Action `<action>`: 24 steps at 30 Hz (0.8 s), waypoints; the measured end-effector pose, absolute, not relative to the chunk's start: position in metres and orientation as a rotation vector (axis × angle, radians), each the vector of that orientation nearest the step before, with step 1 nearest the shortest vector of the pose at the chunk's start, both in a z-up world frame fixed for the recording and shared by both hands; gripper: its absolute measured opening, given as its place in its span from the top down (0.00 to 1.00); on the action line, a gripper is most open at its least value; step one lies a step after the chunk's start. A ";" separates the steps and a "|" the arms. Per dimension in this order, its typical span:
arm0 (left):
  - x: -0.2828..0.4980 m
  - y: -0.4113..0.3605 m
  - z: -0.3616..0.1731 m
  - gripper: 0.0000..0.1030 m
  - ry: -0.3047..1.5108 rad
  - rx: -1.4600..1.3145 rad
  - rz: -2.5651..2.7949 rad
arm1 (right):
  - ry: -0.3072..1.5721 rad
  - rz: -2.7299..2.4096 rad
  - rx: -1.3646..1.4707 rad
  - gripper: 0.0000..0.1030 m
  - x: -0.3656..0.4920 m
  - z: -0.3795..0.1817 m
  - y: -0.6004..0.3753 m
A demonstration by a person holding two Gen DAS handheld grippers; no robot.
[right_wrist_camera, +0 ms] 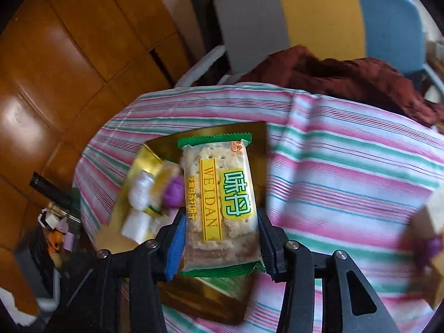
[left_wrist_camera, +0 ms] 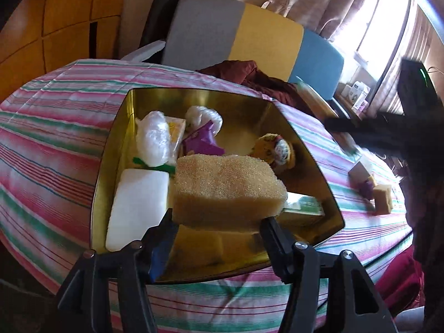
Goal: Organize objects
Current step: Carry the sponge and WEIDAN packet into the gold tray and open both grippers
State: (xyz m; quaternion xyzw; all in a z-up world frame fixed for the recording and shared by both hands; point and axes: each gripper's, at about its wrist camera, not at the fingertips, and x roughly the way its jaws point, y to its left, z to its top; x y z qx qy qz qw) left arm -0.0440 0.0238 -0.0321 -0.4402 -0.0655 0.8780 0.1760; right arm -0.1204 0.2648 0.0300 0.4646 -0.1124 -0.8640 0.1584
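Observation:
A tan sponge (left_wrist_camera: 224,188) sits between the tips of my left gripper (left_wrist_camera: 219,219), whose pads touch its near end. It hangs low over a gold tin (left_wrist_camera: 194,91) on the striped cloth (left_wrist_camera: 55,127). The tin holds a white block (left_wrist_camera: 138,202), plastic-wrapped white pieces (left_wrist_camera: 154,141), a purple packet (left_wrist_camera: 201,141), a yellow round item (left_wrist_camera: 274,149) and a green packet (left_wrist_camera: 302,208). My right gripper (right_wrist_camera: 220,230) is shut on a green-edged cracker packet (right_wrist_camera: 219,194), held above the tin (right_wrist_camera: 258,138).
On the cloth to the right lie a small sponge cube (left_wrist_camera: 383,197) and a purple item (left_wrist_camera: 367,188). A maroon cloth (left_wrist_camera: 249,75) lies at the table's far edge before a grey, yellow and blue chair back (left_wrist_camera: 266,36). Wooden floor (right_wrist_camera: 55,55) lies left.

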 end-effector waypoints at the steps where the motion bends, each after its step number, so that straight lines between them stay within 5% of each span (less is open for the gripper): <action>1: -0.044 0.022 -0.033 0.40 -0.195 -1.247 2.484 | -0.327 -2.468 1.341 0.54 -0.131 0.028 0.255; 8: -0.046 0.013 -0.031 0.35 -0.221 -1.249 2.498 | -0.518 -2.462 1.374 0.41 -0.183 0.016 0.231; 13: -0.051 0.018 -0.031 0.24 -0.212 -1.234 2.458 | -0.431 -2.492 1.332 0.32 -0.161 0.027 0.227; 24: -0.039 -0.007 -0.016 0.23 -0.288 -1.221 2.648 | -0.192 -2.615 1.236 0.05 -0.090 0.039 0.238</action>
